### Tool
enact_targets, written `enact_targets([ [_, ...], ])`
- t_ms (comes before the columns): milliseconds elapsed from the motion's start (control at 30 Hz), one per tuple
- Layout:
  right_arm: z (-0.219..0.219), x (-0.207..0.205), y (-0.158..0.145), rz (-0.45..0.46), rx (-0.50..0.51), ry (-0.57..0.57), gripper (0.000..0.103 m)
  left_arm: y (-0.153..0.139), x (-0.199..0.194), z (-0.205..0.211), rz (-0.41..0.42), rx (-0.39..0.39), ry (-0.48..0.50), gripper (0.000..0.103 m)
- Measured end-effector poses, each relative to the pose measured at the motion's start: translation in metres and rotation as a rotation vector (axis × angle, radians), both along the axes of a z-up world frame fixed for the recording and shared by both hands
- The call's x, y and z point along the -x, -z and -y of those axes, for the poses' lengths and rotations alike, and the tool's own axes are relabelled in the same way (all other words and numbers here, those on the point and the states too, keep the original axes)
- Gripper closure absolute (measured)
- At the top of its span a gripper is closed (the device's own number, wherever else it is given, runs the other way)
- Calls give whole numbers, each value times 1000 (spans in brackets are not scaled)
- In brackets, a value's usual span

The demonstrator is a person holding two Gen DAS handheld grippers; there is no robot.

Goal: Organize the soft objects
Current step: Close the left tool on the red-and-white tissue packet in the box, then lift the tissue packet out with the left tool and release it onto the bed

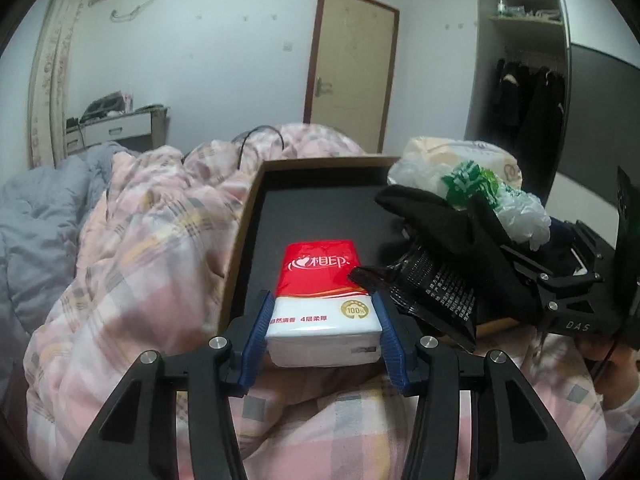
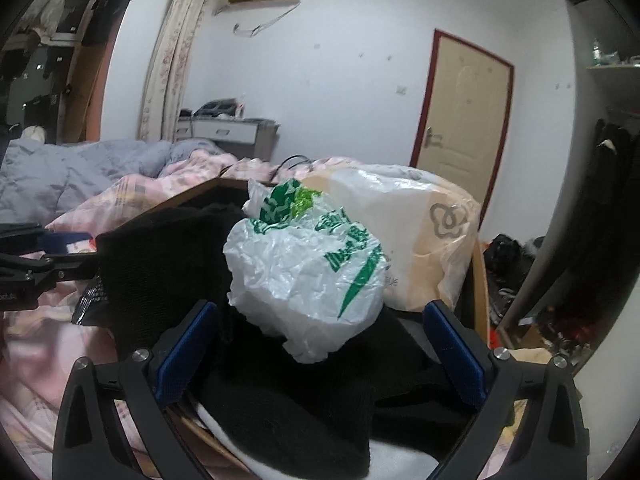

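My left gripper (image 1: 323, 312) is shut on a red and white tissue pack (image 1: 322, 292), held at the near edge of a cardboard box (image 1: 244, 216) with a dark floor. On the box's right side lie a black knitted garment (image 1: 448, 220), a black foil packet (image 1: 432, 284), a crumpled white and green plastic bag (image 1: 500, 196) and a beige wrapped bundle (image 1: 460, 152). My right gripper (image 2: 320, 332) is open, its blue pads either side of the plastic bag (image 2: 308, 280) above the black garment (image 2: 288, 400). The bundle (image 2: 424, 236) sits behind.
The box rests on a bed with a pink plaid quilt (image 1: 140, 240) and a grey duvet (image 1: 36, 220). A black cable (image 1: 260, 136) loops behind the box. A door (image 1: 352, 64), a desk (image 1: 116, 128) and a wardrobe (image 1: 528, 92) with dark clothes line the room.
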State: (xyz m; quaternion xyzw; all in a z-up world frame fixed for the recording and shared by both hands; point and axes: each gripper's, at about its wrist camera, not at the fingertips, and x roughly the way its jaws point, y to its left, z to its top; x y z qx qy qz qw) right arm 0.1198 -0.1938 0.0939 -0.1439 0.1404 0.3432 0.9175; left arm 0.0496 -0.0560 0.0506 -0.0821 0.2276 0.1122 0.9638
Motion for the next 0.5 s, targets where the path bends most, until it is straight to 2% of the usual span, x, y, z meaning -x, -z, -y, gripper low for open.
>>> enact_targets([
  [100,10,7,-1,34,-89,-22,3,-9,20,4,81,-20,-14,56],
  [233,24,7,5,22,-207,-22,3,-17,54,3,198,40,5,57],
  [367,25,-8,8,-41,-259,-12,3,-20,73,8,234,61,48,57],
  [500,32,-7,5,-47,-338,13,3,-26,80,12,234,113,197,57],
])
